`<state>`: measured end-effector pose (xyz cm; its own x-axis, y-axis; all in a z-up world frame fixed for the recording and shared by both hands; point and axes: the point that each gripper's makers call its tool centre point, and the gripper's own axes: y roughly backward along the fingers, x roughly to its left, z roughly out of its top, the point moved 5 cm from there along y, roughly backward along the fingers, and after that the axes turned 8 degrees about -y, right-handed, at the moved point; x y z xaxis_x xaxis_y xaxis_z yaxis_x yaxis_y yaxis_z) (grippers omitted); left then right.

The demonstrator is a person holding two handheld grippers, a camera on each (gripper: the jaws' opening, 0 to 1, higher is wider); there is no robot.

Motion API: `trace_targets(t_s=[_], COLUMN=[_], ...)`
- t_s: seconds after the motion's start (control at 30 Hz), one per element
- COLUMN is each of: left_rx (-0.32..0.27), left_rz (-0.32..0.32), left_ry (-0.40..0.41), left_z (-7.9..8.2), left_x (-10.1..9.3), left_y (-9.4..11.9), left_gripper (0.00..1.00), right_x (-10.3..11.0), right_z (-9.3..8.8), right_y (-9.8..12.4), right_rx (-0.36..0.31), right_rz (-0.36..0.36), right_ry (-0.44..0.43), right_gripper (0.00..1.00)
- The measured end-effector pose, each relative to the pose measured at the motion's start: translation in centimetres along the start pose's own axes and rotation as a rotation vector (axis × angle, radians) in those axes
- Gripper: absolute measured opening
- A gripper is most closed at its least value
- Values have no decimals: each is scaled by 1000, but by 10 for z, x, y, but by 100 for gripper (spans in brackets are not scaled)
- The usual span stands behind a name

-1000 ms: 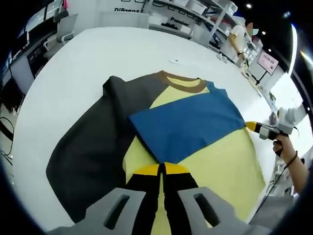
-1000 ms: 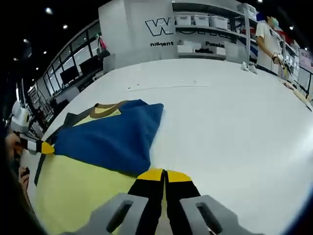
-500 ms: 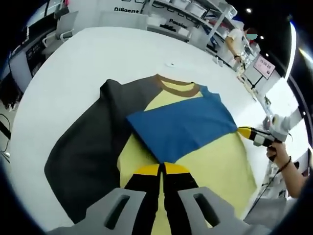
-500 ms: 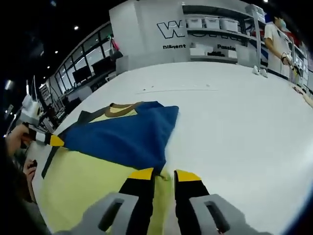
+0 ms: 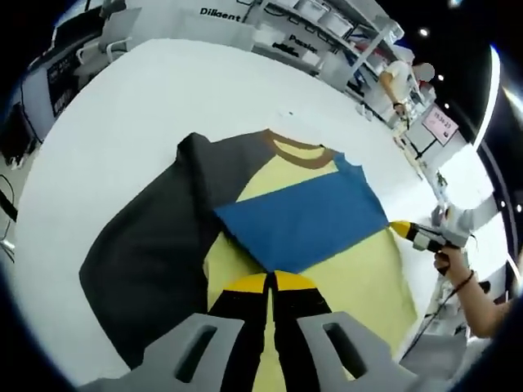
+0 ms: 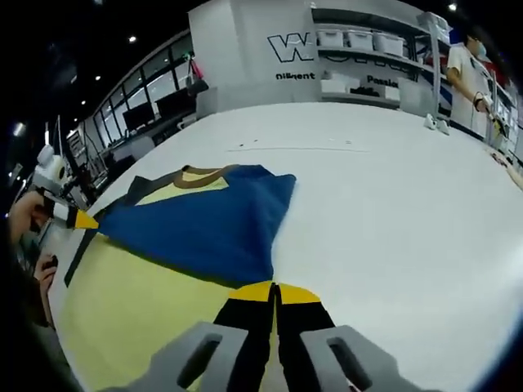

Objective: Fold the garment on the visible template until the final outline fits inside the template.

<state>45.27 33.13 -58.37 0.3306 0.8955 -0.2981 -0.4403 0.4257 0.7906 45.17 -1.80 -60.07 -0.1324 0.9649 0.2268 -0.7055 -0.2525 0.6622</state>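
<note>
A colour-block shirt lies flat on the white table: yellow body, brown collar, and a dark grey sleeve spread out to the left. Its blue sleeve is folded across the chest. My left gripper is shut, its tips at the blue sleeve's near corner. From the other side, the left gripper touches that same corner. My right gripper is shut at the shirt's edge, where the blue sleeve meets the yellow body. In the left gripper view the right gripper sits at that edge, held by a hand.
A thin marked line runs across the table beyond the shirt. Wide bare table stretches to the right in the right gripper view. Shelves with boxes and a standing person are at the back.
My right gripper opened half a second ago and has shut again at the shirt's edge. The left gripper stayed shut; its view pulled back a little. The shirt lies as before.
</note>
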Motion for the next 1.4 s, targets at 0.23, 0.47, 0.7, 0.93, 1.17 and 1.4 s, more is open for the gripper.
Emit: trace_targets(t_s=[0.23,0.47,0.7,0.93,1.17,1.4], left_rx=[44,54,54,66,57,50], left_rz=[20,53,68,58,57,58], left_ry=[-24,-68,-63,-61,-67,-108], left_z=[-10,-14,-14,-16,-18,-18], left_x=[-1,-3,-4,-8,-12,-13], left_y=[-9,-13,-12,-11,-10,-9], left_gripper=[0,1,1,1,1,1], right_x=[-3,-4,3,5,2,-3], right_z=[-4,28,56,61,57,62], right_y=[-1,-1,-32,-59,-66,-70], right_rx=[30,-31,-42,1,43,44], right_rz=[-10,11,46,29,5,-21], right_ry=[-6,-68,-64,-55,-51,266], right_gripper=[0,2,12,10,8,0])
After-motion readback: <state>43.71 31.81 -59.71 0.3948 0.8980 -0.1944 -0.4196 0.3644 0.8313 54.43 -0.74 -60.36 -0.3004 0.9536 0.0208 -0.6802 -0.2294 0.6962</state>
